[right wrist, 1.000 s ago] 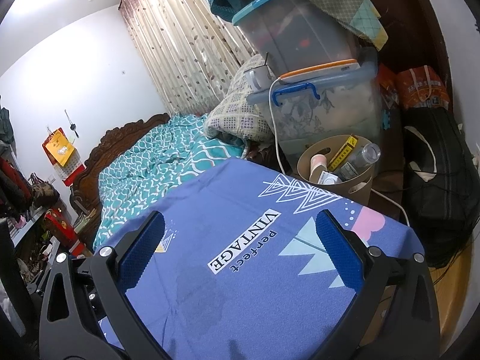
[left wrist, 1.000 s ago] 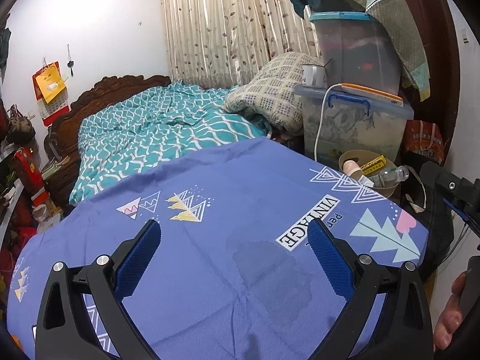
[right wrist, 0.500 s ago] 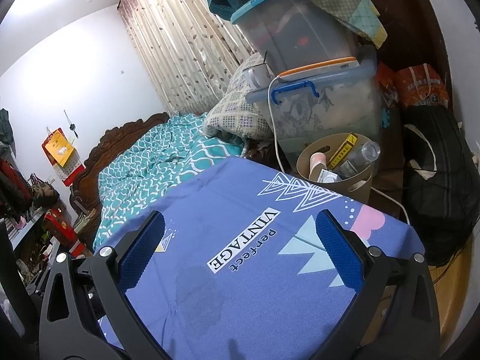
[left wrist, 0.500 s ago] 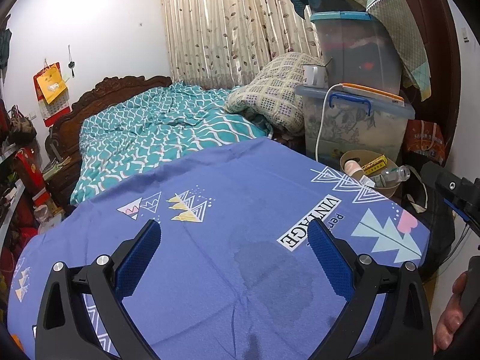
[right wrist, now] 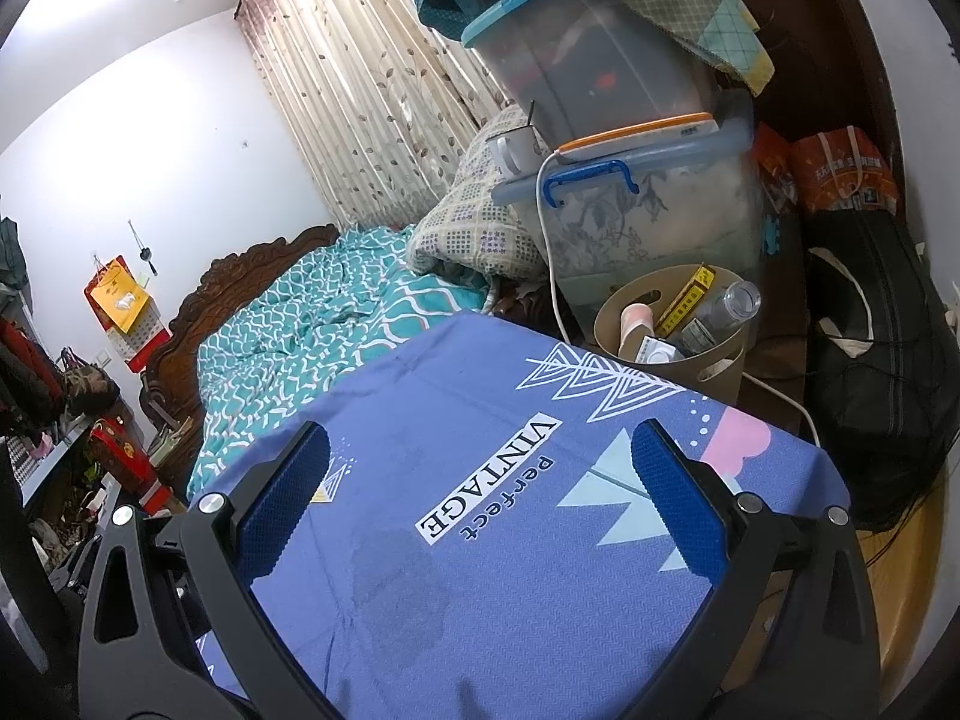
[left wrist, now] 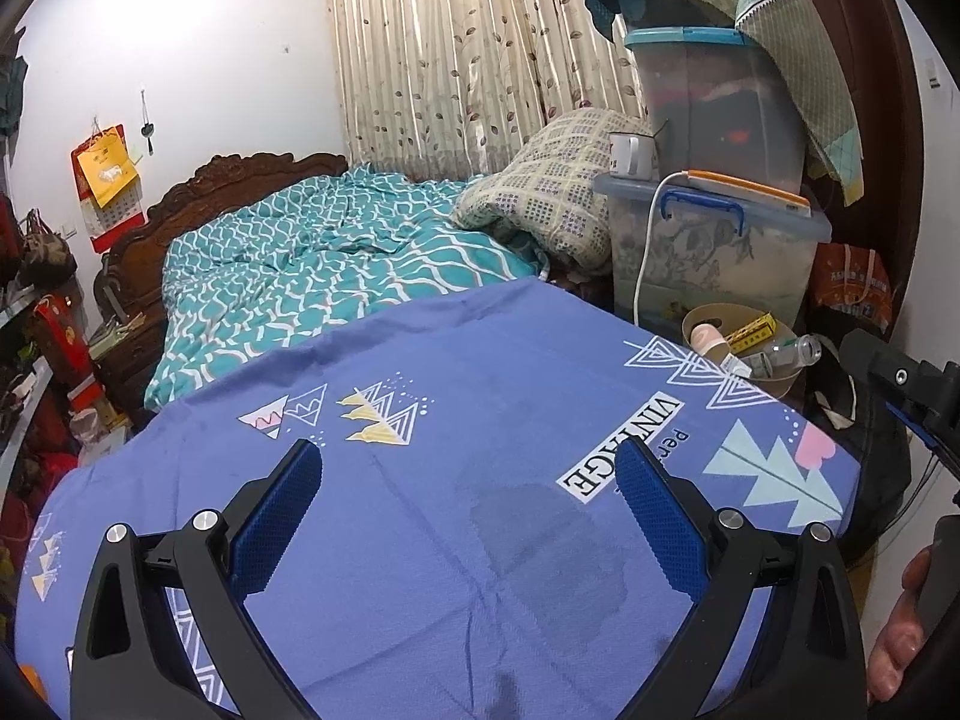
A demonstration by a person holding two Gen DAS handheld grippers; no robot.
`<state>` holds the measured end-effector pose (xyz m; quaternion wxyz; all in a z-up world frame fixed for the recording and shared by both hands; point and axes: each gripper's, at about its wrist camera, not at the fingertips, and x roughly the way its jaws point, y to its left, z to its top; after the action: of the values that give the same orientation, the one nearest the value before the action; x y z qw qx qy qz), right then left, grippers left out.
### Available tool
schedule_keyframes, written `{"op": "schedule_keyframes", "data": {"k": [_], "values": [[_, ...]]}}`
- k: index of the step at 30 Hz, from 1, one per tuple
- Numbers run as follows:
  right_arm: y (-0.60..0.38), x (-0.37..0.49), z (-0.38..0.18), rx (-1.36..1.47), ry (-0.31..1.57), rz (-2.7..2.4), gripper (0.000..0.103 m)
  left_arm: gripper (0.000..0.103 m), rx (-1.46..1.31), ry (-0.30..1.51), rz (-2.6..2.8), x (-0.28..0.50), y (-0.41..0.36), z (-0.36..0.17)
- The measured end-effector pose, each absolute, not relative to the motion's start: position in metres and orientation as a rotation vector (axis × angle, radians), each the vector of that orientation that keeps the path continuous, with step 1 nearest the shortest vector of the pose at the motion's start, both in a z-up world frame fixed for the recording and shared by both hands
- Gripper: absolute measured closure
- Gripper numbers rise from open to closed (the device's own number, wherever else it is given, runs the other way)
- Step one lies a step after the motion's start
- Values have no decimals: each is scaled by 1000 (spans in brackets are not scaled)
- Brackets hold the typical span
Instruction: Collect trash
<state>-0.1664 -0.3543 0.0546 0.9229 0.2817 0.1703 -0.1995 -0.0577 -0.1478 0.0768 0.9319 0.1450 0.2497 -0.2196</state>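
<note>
Left gripper (left wrist: 468, 480) is hovering spread wide and empty over the blue tablecloth (left wrist: 420, 372), nothing lying between its pads — the trash bin (left wrist: 744, 348) is sitting off the table's far corner at two o'clock, a clear bottle (left wrist: 792, 353) and yellow box (left wrist: 750, 327) poking out. Right gripper (right wrist: 480, 468) is likewise gaping and holding nothing, with the bin at one o'clock just past the table edge — I judge collecting is largely done, so scanning the cloth slowly for leftovers would serve best.

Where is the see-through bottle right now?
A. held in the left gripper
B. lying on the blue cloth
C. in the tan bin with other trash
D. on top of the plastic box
C: the clear bottle sticks out of the tan bin beside a yellow box; both grippers are open and empty.
</note>
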Motion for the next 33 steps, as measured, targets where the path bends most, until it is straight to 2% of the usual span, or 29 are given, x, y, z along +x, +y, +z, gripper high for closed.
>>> {"op": "schedule_keyframes", "data": {"k": [33], "values": [[-354, -166, 55, 580, 350, -410, 3, 9, 308, 567, -441, -55, -149, 69]]}}
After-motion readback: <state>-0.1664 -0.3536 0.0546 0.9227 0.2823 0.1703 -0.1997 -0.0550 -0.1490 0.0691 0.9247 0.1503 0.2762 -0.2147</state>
